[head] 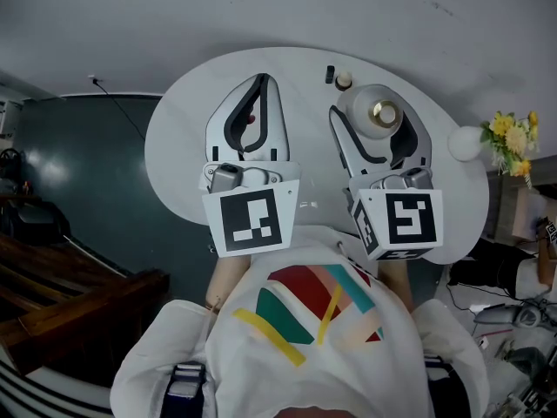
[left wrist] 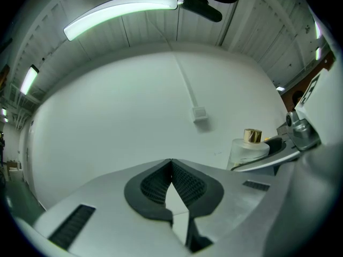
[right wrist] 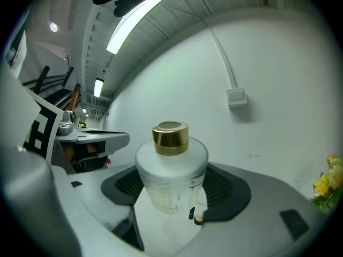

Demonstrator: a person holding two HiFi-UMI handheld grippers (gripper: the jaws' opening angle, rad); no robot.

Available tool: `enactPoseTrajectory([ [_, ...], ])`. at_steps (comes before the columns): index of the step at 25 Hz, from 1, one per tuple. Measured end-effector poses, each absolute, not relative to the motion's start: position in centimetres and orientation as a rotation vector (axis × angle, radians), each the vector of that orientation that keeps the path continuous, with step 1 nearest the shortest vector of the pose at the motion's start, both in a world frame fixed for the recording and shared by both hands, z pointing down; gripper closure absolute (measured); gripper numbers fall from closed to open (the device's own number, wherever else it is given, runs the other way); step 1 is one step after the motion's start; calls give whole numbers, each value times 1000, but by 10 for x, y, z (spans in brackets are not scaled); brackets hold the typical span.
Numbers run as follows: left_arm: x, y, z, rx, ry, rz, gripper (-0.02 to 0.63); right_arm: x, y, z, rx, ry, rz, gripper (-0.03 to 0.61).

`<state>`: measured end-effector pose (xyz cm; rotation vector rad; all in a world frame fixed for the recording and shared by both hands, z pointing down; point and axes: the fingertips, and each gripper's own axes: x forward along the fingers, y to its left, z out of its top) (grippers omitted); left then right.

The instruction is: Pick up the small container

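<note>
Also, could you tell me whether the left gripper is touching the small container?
Apart. The head view shows a strip of bare table between the left gripper and the small container.

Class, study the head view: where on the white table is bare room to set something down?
Bare: the table left of the left tongs, and the strip between the two tongs. Crowded: the right side, right tongs round the frosted bottle, small items beyond, white ball at the edge.

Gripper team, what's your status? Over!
Left gripper shut, empty. Right gripper looks clamped on the gold-capped bottle. Tiny items beyond it, not blocking. Over.
</note>
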<state>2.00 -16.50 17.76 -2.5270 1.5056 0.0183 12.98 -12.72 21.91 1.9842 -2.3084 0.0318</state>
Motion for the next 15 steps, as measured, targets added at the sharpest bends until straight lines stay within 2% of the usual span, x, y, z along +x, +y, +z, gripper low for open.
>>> enactPoseTrajectory([
  [15, 20, -172, 183, -2525, 1522, 0, 595, 135, -136, 222, 1995, -2307, 53, 238],
])
